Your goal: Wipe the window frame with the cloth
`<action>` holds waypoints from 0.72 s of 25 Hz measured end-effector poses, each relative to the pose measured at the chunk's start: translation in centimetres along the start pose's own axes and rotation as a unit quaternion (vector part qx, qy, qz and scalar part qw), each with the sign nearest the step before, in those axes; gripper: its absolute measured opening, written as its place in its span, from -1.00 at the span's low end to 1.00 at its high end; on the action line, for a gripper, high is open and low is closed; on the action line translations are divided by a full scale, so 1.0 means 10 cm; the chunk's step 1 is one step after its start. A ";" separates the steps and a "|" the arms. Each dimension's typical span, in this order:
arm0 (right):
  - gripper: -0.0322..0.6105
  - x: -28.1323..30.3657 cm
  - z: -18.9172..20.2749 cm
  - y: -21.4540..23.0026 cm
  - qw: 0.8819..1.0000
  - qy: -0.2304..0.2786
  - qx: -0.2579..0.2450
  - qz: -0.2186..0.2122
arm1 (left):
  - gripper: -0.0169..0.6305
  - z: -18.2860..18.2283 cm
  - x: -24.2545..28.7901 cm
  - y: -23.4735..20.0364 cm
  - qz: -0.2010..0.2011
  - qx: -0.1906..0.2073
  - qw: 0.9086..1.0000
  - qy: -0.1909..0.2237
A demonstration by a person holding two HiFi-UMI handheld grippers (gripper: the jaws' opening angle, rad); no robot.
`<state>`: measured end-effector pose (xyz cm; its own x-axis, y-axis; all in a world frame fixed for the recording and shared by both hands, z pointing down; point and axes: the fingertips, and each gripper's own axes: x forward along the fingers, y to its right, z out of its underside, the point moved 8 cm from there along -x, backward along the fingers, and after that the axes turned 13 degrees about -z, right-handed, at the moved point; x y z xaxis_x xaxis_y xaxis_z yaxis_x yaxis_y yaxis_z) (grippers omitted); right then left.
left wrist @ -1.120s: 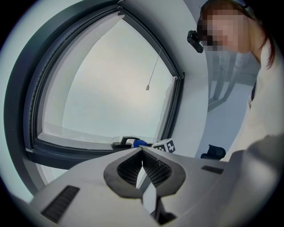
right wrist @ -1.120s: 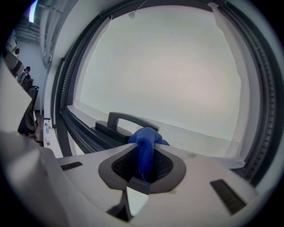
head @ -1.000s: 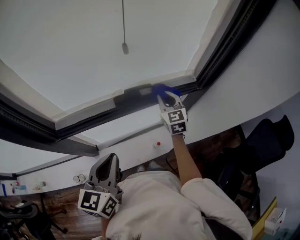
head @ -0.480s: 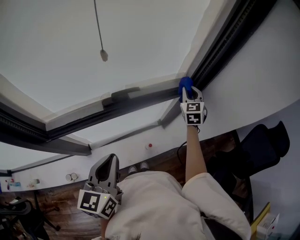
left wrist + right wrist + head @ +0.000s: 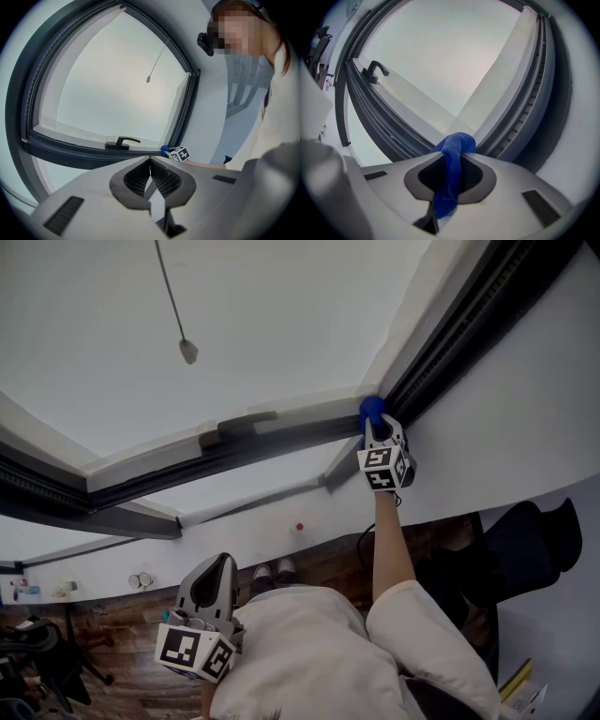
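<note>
My right gripper (image 5: 378, 432) is shut on a blue cloth (image 5: 371, 411) and presses it into the lower right corner of the dark window frame (image 5: 281, 432). In the right gripper view the cloth (image 5: 452, 161) bulges out between the jaws against the frame's corner (image 5: 487, 140). My left gripper (image 5: 208, 592) hangs low near the person's chest, shut with nothing in it. The left gripper view shows its jaws (image 5: 150, 174) closed together, with the window frame (image 5: 84, 152) and the cloth (image 5: 165, 151) far ahead.
A black window handle (image 5: 236, 427) sits on the bottom rail (image 5: 122, 142). A pull cord with a small weight (image 5: 188, 351) hangs in front of the pane. White wall (image 5: 506, 399) lies right of the frame; a dark office chair (image 5: 516, 549) stands below.
My right gripper slid the cloth rightward along the bottom rail, from beside the handle to the frame's right corner, and has held there for the last half second. The left gripper stayed put.
</note>
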<state>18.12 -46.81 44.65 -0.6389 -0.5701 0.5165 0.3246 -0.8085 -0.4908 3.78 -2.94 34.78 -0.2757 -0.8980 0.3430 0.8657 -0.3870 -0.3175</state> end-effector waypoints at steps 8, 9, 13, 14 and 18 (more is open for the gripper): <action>-0.76 0.01 0.06 0.02 0.998 0.048 0.046 -0.007 | -0.91 0.04 0.10 0.11 0.011 0.004 1.000 -0.008; -0.76 0.01 0.06 0.02 0.998 0.048 0.049 -0.007 | -0.92 0.04 0.11 0.12 0.013 0.005 1.000 -0.009; -0.76 0.00 0.05 -0.02 0.997 0.041 0.068 -0.006 | -0.92 0.05 0.11 0.13 0.015 0.002 1.000 -0.009; -0.76 0.00 0.04 -0.04 0.997 0.039 0.073 -0.008 | -0.92 0.05 0.10 0.13 0.014 0.001 1.000 -0.008; -0.76 0.00 0.00 -0.16 0.995 0.046 0.085 -0.022 | -0.92 0.06 0.09 0.14 0.014 0.004 1.000 -0.008</action>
<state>17.61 -45.51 45.41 -0.7133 -0.5249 0.4644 0.4037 -0.8494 -0.3399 4.94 -4.17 35.18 -0.2441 -0.9053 0.3478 0.8766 -0.3593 -0.3201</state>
